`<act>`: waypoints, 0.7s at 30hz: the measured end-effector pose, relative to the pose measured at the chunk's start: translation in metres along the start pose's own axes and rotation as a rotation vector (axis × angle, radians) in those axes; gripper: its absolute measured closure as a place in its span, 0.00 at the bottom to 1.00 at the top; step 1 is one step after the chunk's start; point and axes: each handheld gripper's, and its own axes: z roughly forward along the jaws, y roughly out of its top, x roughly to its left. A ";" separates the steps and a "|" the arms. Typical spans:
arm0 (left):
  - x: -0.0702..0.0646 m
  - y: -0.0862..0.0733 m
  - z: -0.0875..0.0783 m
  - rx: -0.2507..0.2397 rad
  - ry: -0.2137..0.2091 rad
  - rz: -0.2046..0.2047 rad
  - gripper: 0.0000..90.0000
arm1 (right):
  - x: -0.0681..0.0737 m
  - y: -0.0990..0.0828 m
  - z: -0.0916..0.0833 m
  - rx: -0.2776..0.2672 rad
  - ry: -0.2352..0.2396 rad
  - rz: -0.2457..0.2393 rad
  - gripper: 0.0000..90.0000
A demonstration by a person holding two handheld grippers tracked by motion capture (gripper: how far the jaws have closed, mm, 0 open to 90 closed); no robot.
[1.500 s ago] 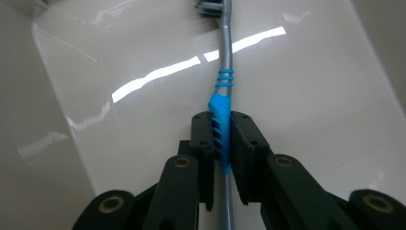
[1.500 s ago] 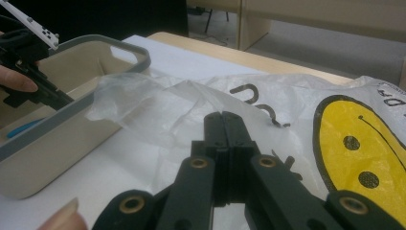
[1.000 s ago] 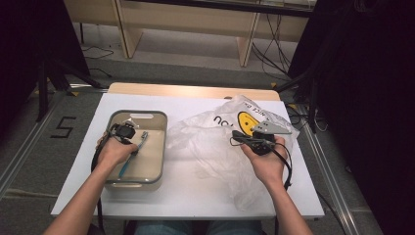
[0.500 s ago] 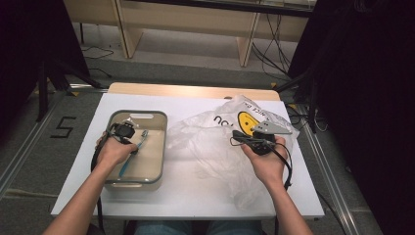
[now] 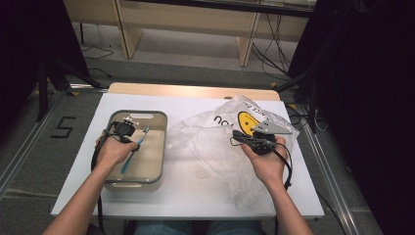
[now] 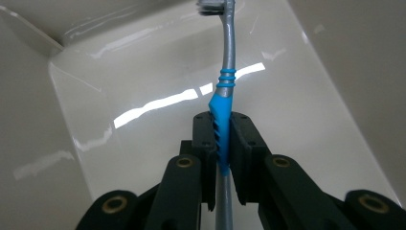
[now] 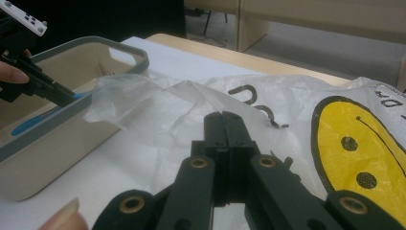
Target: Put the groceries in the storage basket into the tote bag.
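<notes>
While my left gripper [image 6: 221, 143] clamps the blue toothbrush [image 6: 224, 103] by its handle, the brush hangs inside the beige tub [image 5: 154, 147], so I judge only the release is left. My right gripper [image 7: 224, 139], jaws together and holding nothing, rests on the crumpled plastic bag [image 5: 205, 142] just beside the tub; nothing blocks the drop.

White table [image 5: 161, 196] on grey floor — a taped "5" [image 5: 63, 127], cables [image 5: 274, 54], perhaps wooden shelving [image 5: 195, 19] behind.
</notes>
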 end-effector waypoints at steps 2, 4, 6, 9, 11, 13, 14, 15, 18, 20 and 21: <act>-0.001 0.001 -0.002 -0.012 -0.001 -0.001 0.90 | 0.000 0.000 0.000 0.000 0.000 0.000 1.00; -0.002 0.001 -0.004 -0.022 -0.001 0.003 0.90 | 0.000 0.000 0.000 0.002 0.000 0.000 1.00; -0.003 0.002 -0.007 -0.033 -0.002 0.005 0.90 | 0.000 0.000 0.000 0.003 -0.001 -0.001 1.00; -0.005 0.003 -0.011 -0.052 -0.003 0.011 0.90 | 0.000 0.000 0.000 0.003 -0.001 0.001 1.00; -0.006 0.004 -0.013 -0.062 -0.005 0.014 0.91 | 0.000 0.000 0.000 0.002 -0.001 -0.001 1.00; -0.007 0.004 -0.015 -0.070 -0.012 0.016 0.91 | 0.000 0.000 0.000 0.001 -0.001 -0.001 1.00; -0.007 0.004 -0.016 -0.075 -0.013 0.015 0.91 | 0.000 0.000 0.000 0.002 -0.001 0.000 1.00; -0.008 0.004 -0.017 -0.078 -0.014 0.014 0.91 | 0.000 0.000 0.000 0.001 0.000 0.002 1.00; -0.009 0.005 -0.019 -0.087 -0.013 0.018 0.91 | 0.000 0.000 0.000 0.001 -0.001 0.002 1.00; -0.009 0.005 -0.020 -0.091 -0.015 0.020 0.91 | 0.000 0.000 0.000 0.001 -0.001 0.002 1.00; -0.010 0.005 -0.021 -0.095 -0.015 0.021 0.91 | 0.000 0.000 0.000 0.000 -0.001 0.002 1.00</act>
